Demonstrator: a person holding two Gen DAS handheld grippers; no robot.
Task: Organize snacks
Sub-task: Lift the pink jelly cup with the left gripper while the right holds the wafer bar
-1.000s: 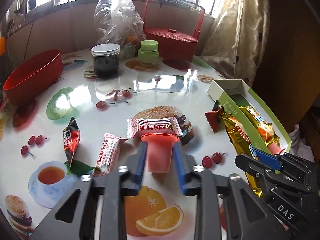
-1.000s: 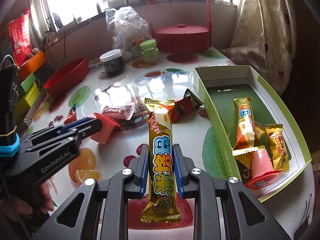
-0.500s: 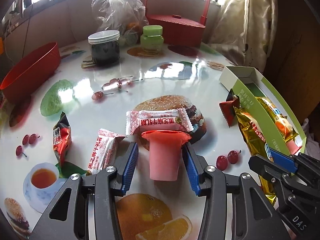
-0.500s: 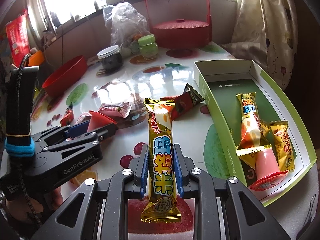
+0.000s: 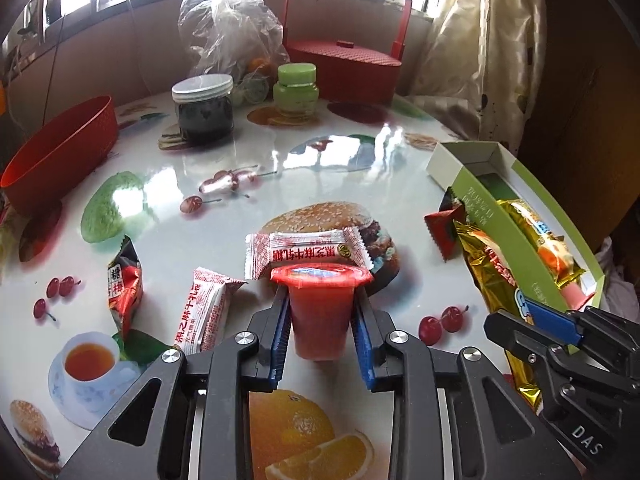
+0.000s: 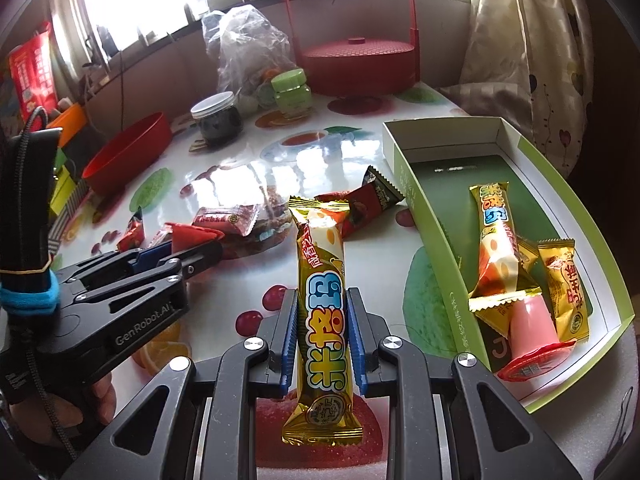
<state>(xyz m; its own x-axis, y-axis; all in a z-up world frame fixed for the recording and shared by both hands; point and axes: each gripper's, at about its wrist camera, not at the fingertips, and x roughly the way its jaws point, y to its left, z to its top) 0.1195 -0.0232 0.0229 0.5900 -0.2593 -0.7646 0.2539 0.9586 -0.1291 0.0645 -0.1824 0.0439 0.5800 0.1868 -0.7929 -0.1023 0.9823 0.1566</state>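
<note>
My left gripper [image 5: 322, 300] has its jaws closing, and the blue pads press the sides of a red jelly cup [image 5: 318, 320], lid pointing away. My right gripper [image 6: 322, 304] is shut on a long gold snack bar [image 6: 322, 280], held just left of the green box [image 6: 440, 240]. That box holds another gold bar [image 6: 496, 232], a pink jelly cup [image 6: 532, 332] and a small gold packet [image 6: 568, 284]. Loose on the table lie two white-and-red candies [image 5: 308, 250] [image 5: 204, 312], a red-and-black packet [image 5: 124, 288] and a red packet [image 5: 446, 228].
At the back stand a red bowl [image 5: 60, 160], a dark jar [image 5: 204, 112], a green jar [image 5: 296, 90], a plastic bag [image 5: 228, 28] and a red lidded basket [image 5: 344, 60]. A curtain [image 5: 480, 40] hangs at the right. The box sits near the table's right edge.
The left jaws spread wider around the red jelly cup, then closed in on its sides; the cup now sits more upright with its lid showing. The right gripper and its bar stayed put.
</note>
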